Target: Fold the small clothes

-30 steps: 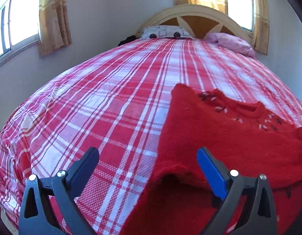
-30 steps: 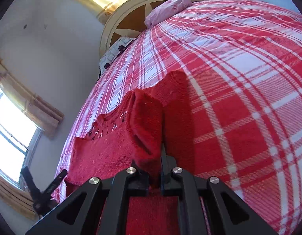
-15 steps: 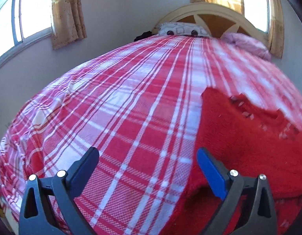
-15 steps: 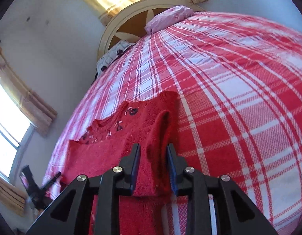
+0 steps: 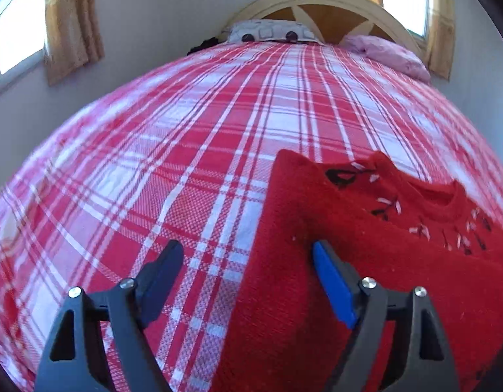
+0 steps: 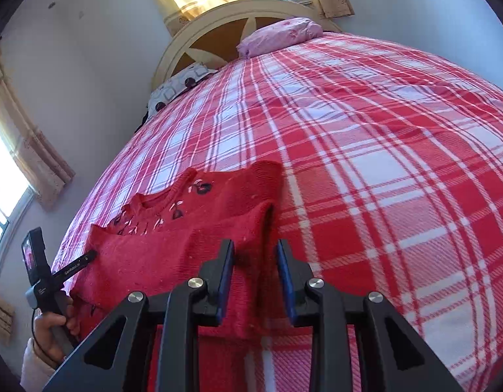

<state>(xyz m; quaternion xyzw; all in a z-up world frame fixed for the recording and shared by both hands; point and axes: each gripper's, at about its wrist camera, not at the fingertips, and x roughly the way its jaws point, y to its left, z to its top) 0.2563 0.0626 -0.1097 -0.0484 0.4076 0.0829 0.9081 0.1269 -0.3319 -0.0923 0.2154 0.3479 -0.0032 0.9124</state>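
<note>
The jaws of the right gripper (image 6: 254, 274) are held a little apart. The folded edge of the red sweater (image 6: 186, 254) lies between them, but no pad is seen to press on it, so nothing is pinched there. The jaws of the left gripper (image 5: 248, 281) are spread wide and are closing. The left edge of the sweater (image 5: 349, 261) lies between them, along with some bare bed cover. The blue pad on the right side of the view is just over the wool; whether it is touched cannot be told. Nothing is held by this gripper yet.

The sweater is laid flat on the bed (image 6: 382, 163), near its foot, with the neck hole toward the pillows. Small dark and white stitches are seen around the neck. On the right side, a flap has been turned in over the body, so that side looks folded. The flap lies a bit puffed up and could be pressed flat. On the left side, the edge looks folded in too, but the sleeve there cannot be made out for sure.

So the task is judged to be partly done. The side folds look made or nearly made. The fold from bottom to top is left to do, and no neat small bundle is seen yet.

In the right view, a hand (image 6: 50, 330) is seen on the handle of the left gripper.
</note>
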